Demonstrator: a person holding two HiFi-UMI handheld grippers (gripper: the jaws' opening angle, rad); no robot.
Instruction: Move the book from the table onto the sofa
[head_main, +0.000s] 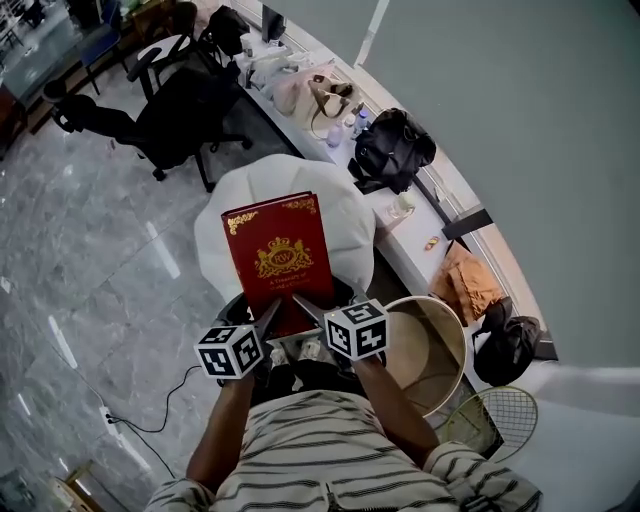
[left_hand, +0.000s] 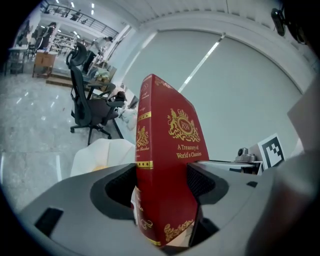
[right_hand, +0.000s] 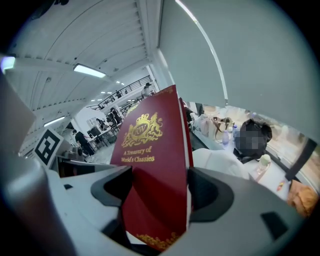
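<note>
Above the white sofa (head_main: 345, 212), the book (head_main: 279, 252) was held off any surface by both grippers. Its long axis ran away from the person, top edge far and bottom edge near. The front cover faced the head camera and the spine lay to the left.

The left gripper (left_hand: 162, 189) had its jaws pinching the bottom corner at the spine, one on each cover. The right gripper (right_hand: 159, 192) had its jaws clamped on the bottom corner at the page side.

The book was a dark red hardback with a gold crest, gold corner ornaments and the gold title "A Treasury of World's Classics".

Behind the sofa a white worktop (head_main: 412, 262) ran along the wall, carrying a black bag (head_main: 392, 148) and other bags. A black chair (head_main: 172, 115) stood on the marble floor (head_main: 90, 260) to the left. A round bin (head_main: 432, 345) and a racket (head_main: 497, 418) lay at the person's right.
</note>
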